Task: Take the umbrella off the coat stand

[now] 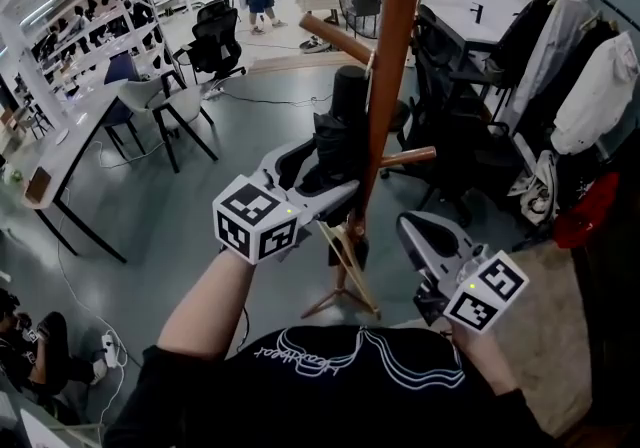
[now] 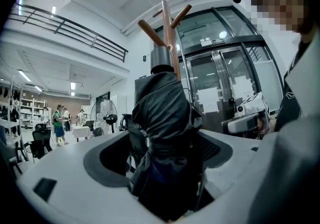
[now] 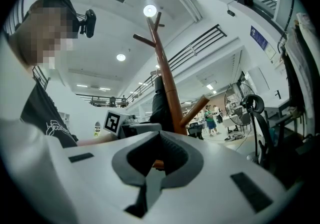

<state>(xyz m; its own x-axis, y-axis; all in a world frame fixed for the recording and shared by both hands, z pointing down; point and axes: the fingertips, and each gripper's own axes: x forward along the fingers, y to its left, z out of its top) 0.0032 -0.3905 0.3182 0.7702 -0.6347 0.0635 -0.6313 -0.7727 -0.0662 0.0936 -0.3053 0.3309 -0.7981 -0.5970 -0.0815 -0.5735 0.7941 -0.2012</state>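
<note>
- Head view: the folded umbrella [image 1: 335,136] hangs close against the coat stand [image 1: 392,76], below an upper peg [image 1: 335,36]. My left gripper [image 1: 308,181] straddles its bundled cloth. My right gripper [image 1: 428,236] waits near the pole, apart from it.
- Left gripper view: jaws fully apart, cloth between them, not clamped. Expect a light load with soft, slippery fabric over a stiff core, so grip mid-bundle at the wrap strap. Only this view shows the cloth folds.
- Right gripper view: jaws together, empty. Only this view shows the umbrella tucked behind the pole.
</note>
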